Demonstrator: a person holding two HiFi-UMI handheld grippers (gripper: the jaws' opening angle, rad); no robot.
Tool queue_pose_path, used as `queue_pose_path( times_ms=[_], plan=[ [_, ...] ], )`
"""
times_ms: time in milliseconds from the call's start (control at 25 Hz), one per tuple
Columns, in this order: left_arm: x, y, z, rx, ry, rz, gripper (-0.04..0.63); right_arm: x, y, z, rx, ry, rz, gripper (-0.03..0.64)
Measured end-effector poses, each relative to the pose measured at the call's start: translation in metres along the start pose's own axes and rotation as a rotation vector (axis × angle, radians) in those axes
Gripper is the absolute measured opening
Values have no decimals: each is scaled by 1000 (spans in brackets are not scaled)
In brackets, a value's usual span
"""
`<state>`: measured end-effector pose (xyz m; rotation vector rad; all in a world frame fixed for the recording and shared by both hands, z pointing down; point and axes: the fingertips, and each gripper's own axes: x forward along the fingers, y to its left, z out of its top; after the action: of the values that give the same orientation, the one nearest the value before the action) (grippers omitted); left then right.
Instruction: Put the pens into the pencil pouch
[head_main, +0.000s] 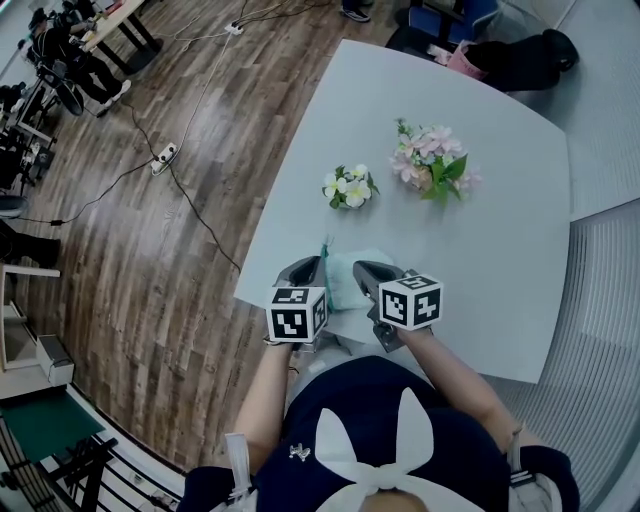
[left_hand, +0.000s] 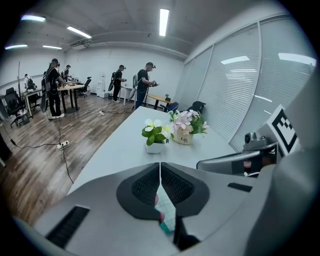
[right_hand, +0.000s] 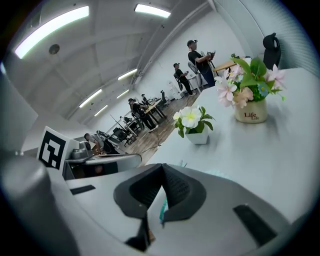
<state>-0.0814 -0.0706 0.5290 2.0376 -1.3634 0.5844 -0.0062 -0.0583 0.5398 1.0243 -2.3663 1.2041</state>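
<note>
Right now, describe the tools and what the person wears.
Left tool and right tool: grey shells, black ribbed pads, each carrying a white cube with black square markers. The person wears a dark navy top with a white bow.

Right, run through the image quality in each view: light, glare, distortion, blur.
Head view: even light, soft shadows, edges of the white table bowed by the wide lens. Left gripper view: fisheye with dark corners, long ceiling light strip blown out, pale mint fabric pouch soft up close. Right gripper view: tilted, ceiling strips glaring, white-flowered pot sharp.
</note>
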Motion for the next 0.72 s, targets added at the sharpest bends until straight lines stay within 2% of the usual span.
queue_pose_path(
  times_ms=[240, 720],
  plan=[
    [-13, -12, 7, 43, -43, 5, 28, -16, 10, 7, -43, -48, -23, 3],
    [-38, -47, 18, 76, -119, -39, 28, -44, 28, 11, -171, -119, -44, 2]
  ],
)
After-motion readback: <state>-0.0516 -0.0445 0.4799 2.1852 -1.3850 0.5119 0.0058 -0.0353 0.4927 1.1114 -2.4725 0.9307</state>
